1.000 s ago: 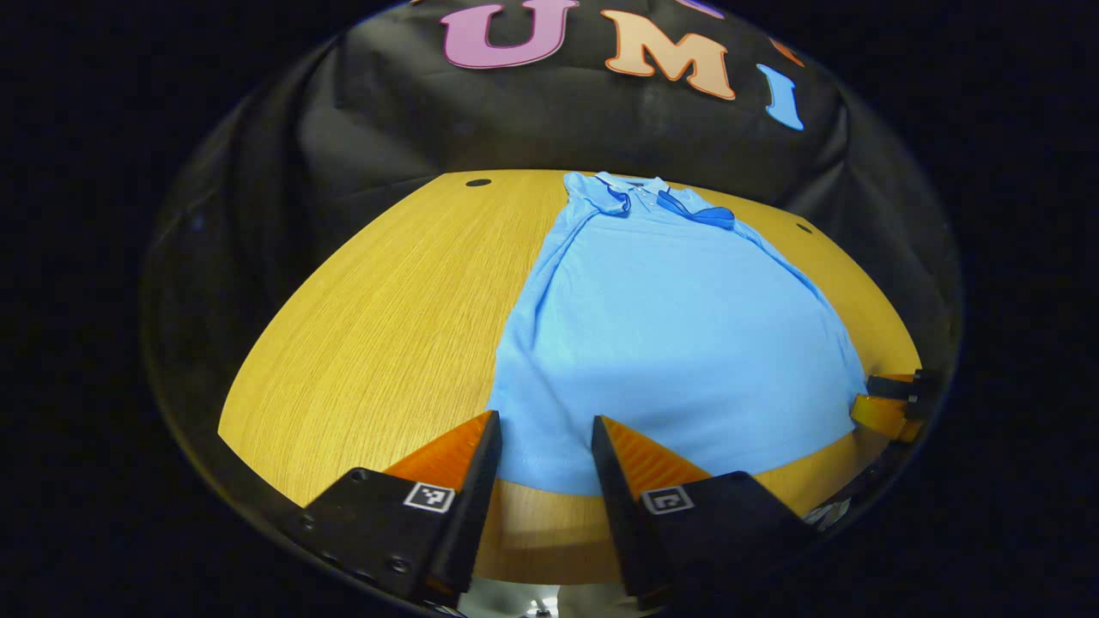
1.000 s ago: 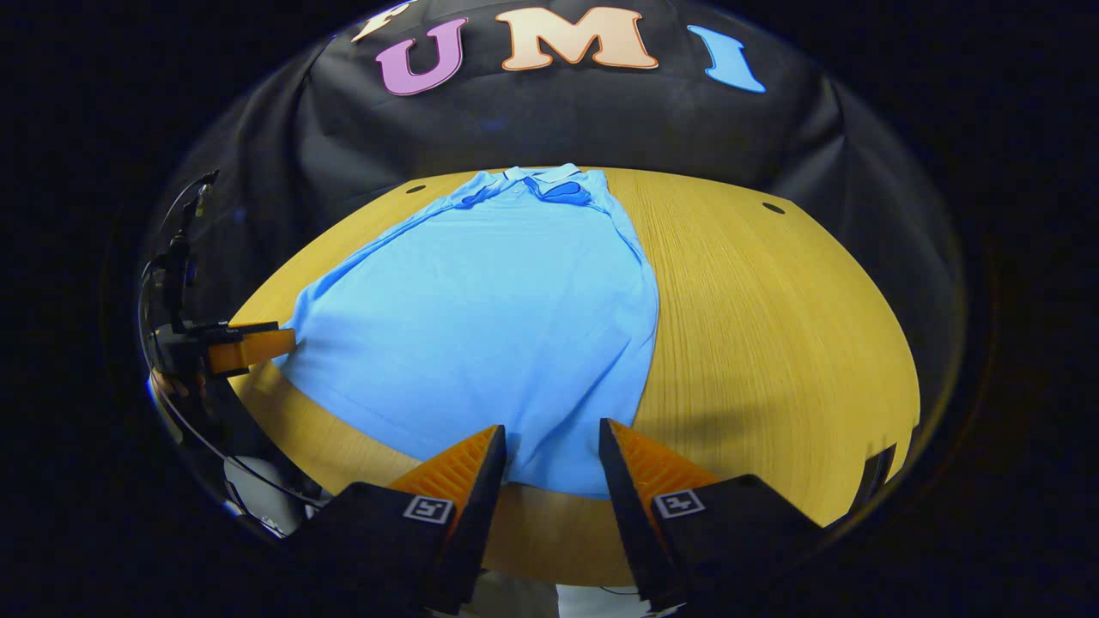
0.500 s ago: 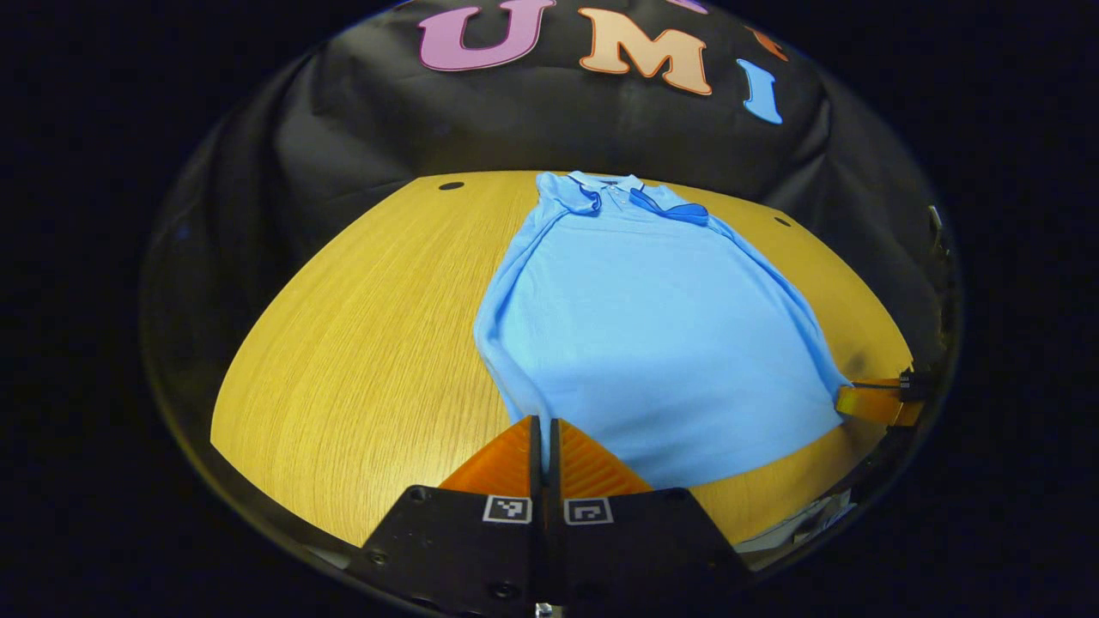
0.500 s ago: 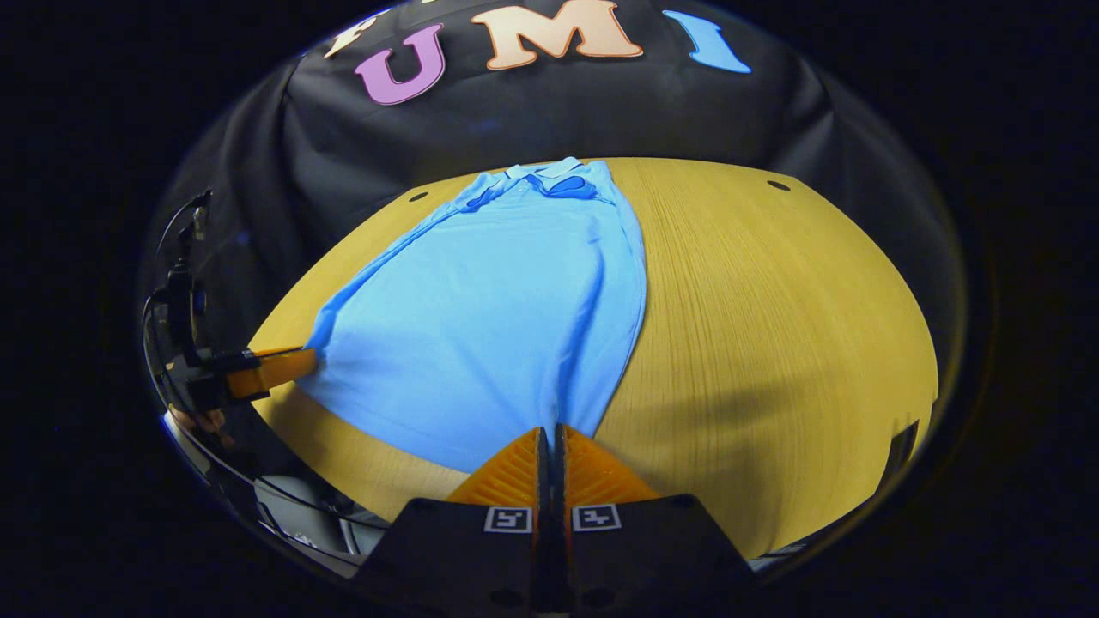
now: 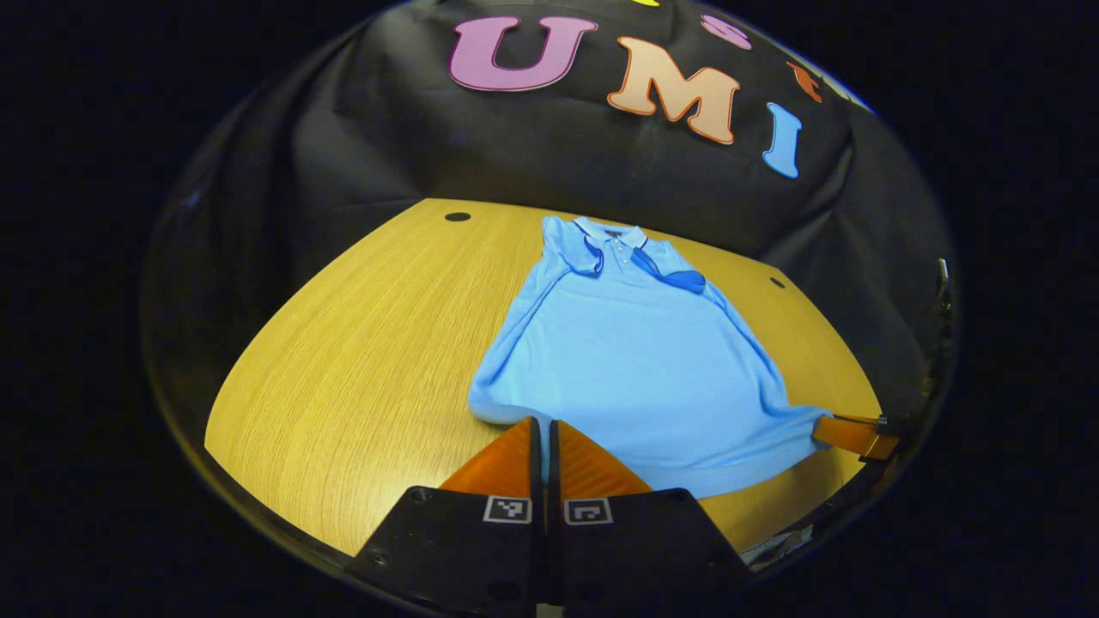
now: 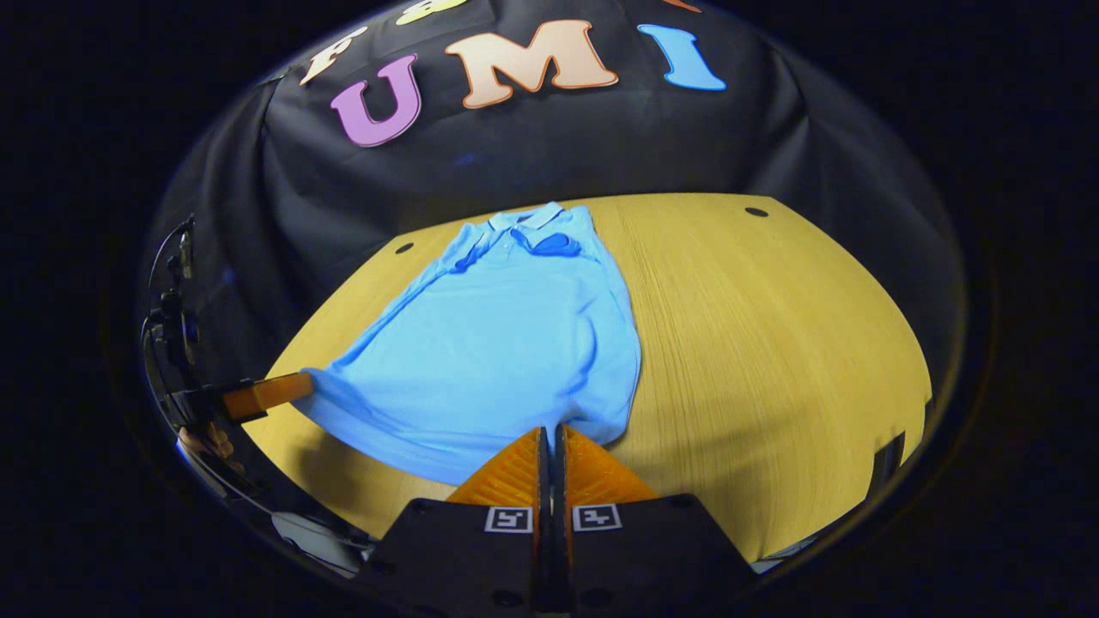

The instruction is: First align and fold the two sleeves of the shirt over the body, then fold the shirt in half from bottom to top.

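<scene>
Evidently both tools were clamped on the hem of the shirt (image 5: 635,360). The left gripper (image 5: 541,429) had its fingers pressed together over the near left corner of the cloth, and the right gripper (image 6: 549,438) pinched the near right corner the same way; each corner was raised a little off the table (image 5: 361,343).

Ahead of the fingers the blue body lay flat, with the collar (image 5: 614,245) at the far end by the black cloth wall (image 5: 532,154) and the short sleeves seemingly tucked in over the chest.

Judging from this, the thin hem could slip from either pinch if one side were pulled harder or higher than the other, and the fold would land crooked. Slack between the two corners sagged already, so it might bunch or drag the tucked sleeves open.

Beyond the shirt, small dark holes (image 5: 457,216) marked the tabletop; nothing stood between the hem and the collar.
</scene>
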